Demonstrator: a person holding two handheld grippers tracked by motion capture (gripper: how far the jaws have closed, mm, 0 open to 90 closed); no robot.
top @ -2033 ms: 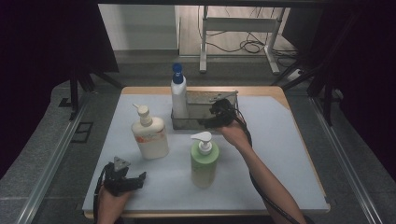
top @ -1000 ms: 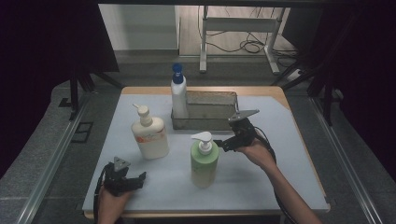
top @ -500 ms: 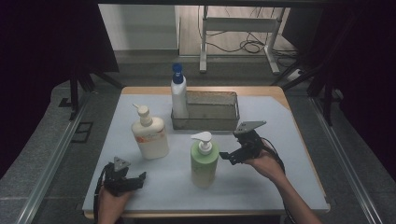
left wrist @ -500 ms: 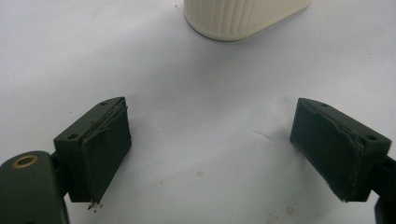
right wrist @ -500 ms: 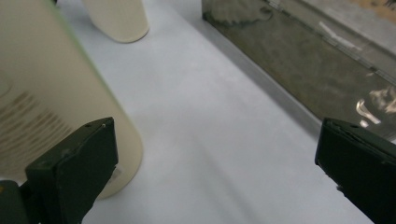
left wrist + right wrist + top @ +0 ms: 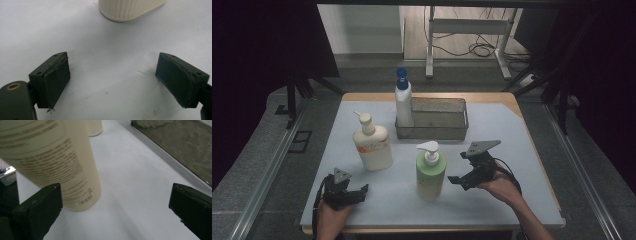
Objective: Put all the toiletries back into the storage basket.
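Note:
A green pump bottle (image 6: 431, 172) stands upright near the table's front middle, and it looms pale at the left of the right gripper view (image 6: 50, 157). My right gripper (image 6: 460, 178) is open just to its right, jaws wide with nothing between them (image 6: 115, 210). A cream pump bottle (image 6: 372, 145) stands left of centre; its ribbed base (image 6: 127, 10) is ahead of my left gripper (image 6: 112, 82). That left gripper (image 6: 357, 192) rests open at the front left. A white bottle with a blue cap (image 6: 403, 100) stands in the left end of a wire basket (image 6: 447, 131).
A pale mat (image 6: 512, 135) covers the wooden table. The basket's mesh wall (image 6: 185, 147) runs along the upper right of the right gripper view. Beyond the table's far edge stand a metal frame (image 6: 467, 30) and cables on the floor.
My right gripper has drawn back from the basket toward the front, dropping down beside the green bottle. The left gripper has stayed still.

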